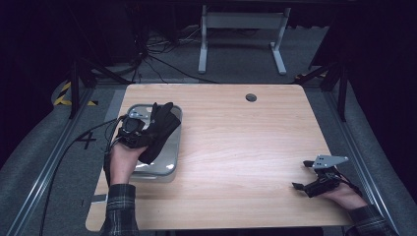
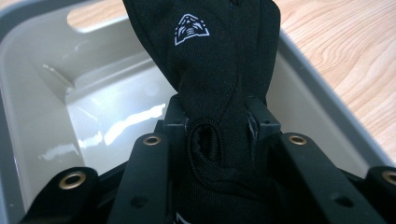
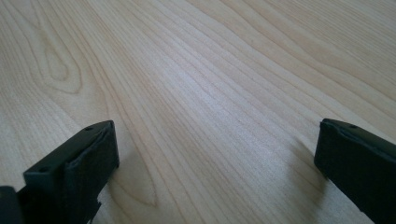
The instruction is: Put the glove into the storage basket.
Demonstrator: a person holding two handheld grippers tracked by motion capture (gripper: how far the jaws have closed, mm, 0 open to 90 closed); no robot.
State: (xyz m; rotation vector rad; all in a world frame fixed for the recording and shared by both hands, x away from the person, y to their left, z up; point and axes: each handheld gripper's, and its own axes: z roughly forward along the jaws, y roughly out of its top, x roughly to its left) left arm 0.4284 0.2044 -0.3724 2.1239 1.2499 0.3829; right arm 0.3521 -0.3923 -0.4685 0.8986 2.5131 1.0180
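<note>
Black glove with white logo, hanging limp over grey tray, cuff bunched

one black glove, one grey tray, two tongs

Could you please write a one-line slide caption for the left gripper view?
Left gripper clamps a black glove above a grey bin on the wooden table.
</note>
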